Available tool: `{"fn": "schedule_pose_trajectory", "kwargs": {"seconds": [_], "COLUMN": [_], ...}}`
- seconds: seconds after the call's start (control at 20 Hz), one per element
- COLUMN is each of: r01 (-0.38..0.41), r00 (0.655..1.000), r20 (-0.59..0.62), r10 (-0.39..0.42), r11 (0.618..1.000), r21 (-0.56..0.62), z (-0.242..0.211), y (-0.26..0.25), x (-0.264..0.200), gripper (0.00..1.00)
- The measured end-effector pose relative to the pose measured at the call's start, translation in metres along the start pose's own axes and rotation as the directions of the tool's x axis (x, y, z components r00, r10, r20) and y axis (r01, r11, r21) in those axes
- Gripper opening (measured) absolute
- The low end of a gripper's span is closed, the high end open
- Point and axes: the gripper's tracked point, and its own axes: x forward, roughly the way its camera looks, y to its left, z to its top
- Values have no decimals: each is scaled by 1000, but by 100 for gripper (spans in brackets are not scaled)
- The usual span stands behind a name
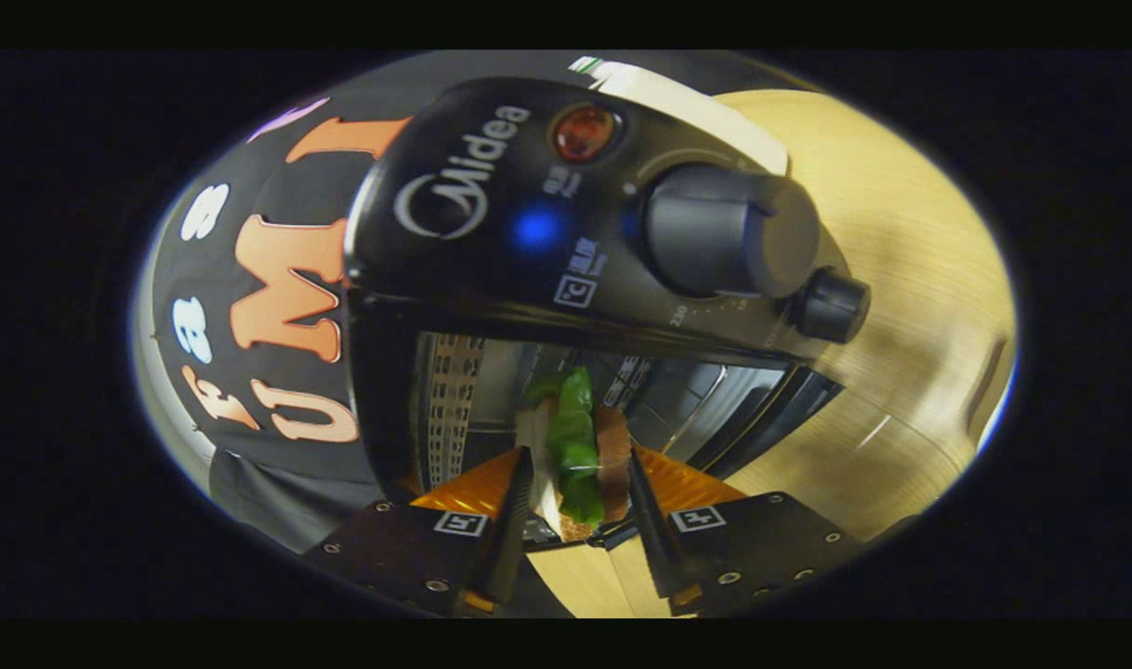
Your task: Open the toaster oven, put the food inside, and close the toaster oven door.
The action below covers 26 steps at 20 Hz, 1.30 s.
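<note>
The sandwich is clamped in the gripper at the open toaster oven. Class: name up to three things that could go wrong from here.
1. The sandwich is pinched on its sides by the gripper; the green filling bulges out and might slip free.
2. The toaster oven opening looks tight, so the food or fingers could catch on its frame.
3. The large knob sits just above the opening and could be bumped.

black cloth booth wall from 8 to 11 o'clock, pale wooden tabletop from 1 to 5 o'clock with visible grain, glossy sheen on the wood, dim surroundings, light falling mainly on the table side
</note>
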Motion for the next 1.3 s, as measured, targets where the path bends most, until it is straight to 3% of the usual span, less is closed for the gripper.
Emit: {"fn": "schedule_pose_trajectory", "kwargs": {"seconds": [0.15, 0.25, 0.5, 0.65, 0.75, 0.85, 1.1, 1.2, 1.3], "r01": [6, 10, 26, 41, 43, 37, -25, -16, -2], "r00": [999, 998, 990, 980, 970, 959, 921, 907, 887], "r20": [-41, -68, -132, -169, -193, -211, -254, -234, -229], "r10": [-8, -15, -57, -108, -146, -190, -295, -351, -401], "r11": [998, 997, 974, 933, 889, 822, 606, 525, 491], "r21": [-61, -82, -225, -358, -456, -569, -795, -851, -871], "z": [-7, -10, -25, -40, -49, -59, -88, -99, -105], "y": [-5, -7, -14, -25, -30, -41, -74, -92, -102], "x": [-18, -27, -61, -84, -98, -113, -138, -136, -135], "gripper": [84, 91, 96, 96, 96, 96, 96, 95, 95]}}
